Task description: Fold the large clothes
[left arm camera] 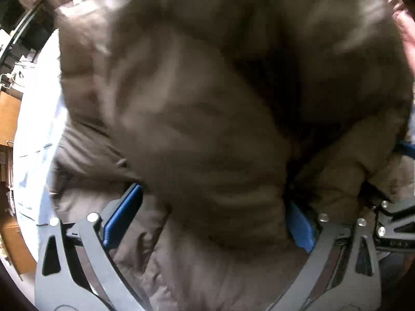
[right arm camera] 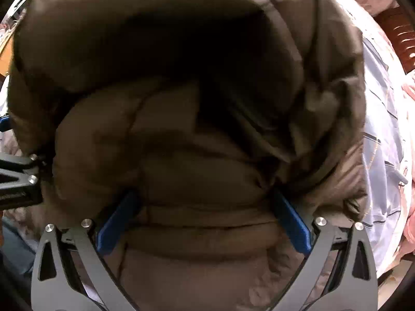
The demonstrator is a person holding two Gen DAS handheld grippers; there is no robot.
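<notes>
A brown puffy jacket point(left arm camera: 207, 103) fills both views, bunched in thick folds on a bed. My left gripper point(left arm camera: 212, 202) has its blue pads point(left arm camera: 122, 215) wide apart, and a bulge of jacket packs the gap and covers the fingertips. My right gripper point(right arm camera: 205, 194) stands the same way, its blue pads point(right arm camera: 116, 223) spread with the jacket point(right arm camera: 181, 155) rolled between them. A fold arches over a dark hollow above it. The two grippers are side by side: the right one's body point(left arm camera: 394, 223) shows at the left view's edge, the left one's body point(right arm camera: 18, 178) at the right view's edge.
A white striped bed sheet point(left arm camera: 36, 129) point(right arm camera: 384, 155) lies under the jacket. Pink bedding point(right arm camera: 409, 220) is bunched at the right. A dark wooden headboard point(right arm camera: 399, 41) stands at the upper right. Wooden furniture point(left arm camera: 7, 114) lines the left edge.
</notes>
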